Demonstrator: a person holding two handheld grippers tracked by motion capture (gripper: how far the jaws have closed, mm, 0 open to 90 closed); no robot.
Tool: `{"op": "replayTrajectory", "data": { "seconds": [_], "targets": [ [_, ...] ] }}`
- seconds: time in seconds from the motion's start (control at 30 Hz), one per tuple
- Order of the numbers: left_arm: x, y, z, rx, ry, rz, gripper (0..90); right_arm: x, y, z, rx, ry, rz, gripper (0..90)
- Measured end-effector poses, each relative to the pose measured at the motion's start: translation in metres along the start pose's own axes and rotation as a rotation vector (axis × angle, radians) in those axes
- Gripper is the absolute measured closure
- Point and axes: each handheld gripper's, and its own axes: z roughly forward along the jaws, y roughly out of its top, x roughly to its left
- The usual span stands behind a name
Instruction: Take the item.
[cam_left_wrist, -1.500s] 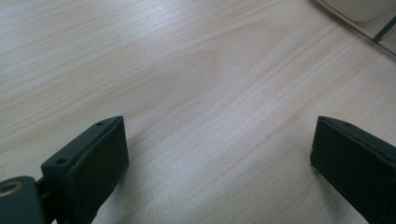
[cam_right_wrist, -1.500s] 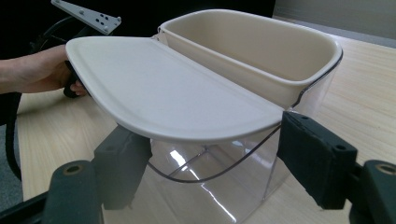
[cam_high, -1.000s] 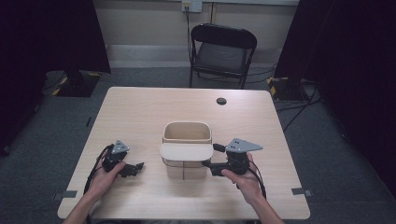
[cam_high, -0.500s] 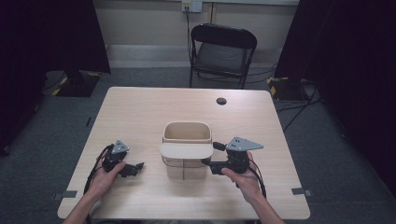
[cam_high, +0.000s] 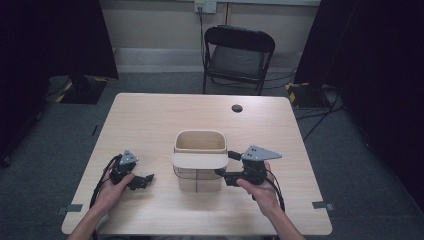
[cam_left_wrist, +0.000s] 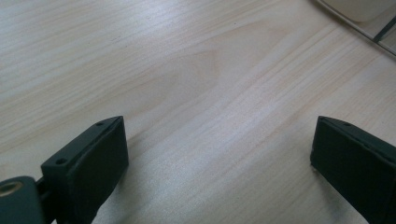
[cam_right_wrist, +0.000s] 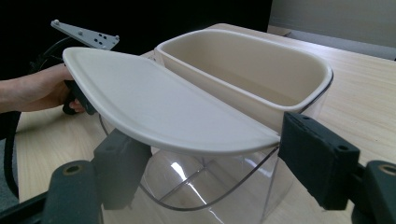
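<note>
While both hands rest, the cream plastic bin with clear base (cam_high: 199, 165) sits frame centre, high view. Left gripper (cam_left_wrist: 219, 154): jaws wide apart over bare pale wood table (cam_left_wrist: 196, 74). Right gripper (cam_right_wrist: 215, 163): jaws straddle the flat cream lid flap (cam_right_wrist: 159, 109), contact unclear. Likely light, stiff, slick; grip the lid's edge.

Looks like a lab or recording studio rather than a home. Bare pale-wood tabletop (cam_high: 165, 120) set alone on grey carpet (cam_high: 350, 165), tape marks (cam_high: 68, 208) beside it. Black curtains (cam_high: 60, 35) hung on both sides, one folding chair (cam_high: 239, 55) against a plain wall, cables (cam_high: 320, 117) trailing across the floor, hazard-striped tape (cam_high: 292, 90) nearby.
</note>
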Motion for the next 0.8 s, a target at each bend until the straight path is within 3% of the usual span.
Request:
{"op": "replayTrajectory", "data": {
  "seconds": [0.8],
  "targets": [
    [-0.0001, 0.0, 0.0, 0.0, 0.0, -0.001, 3.6, 0.0018, 0.0045, -0.0023, -0.021, 0.001, -0.013, 26.1]
  ]
}}
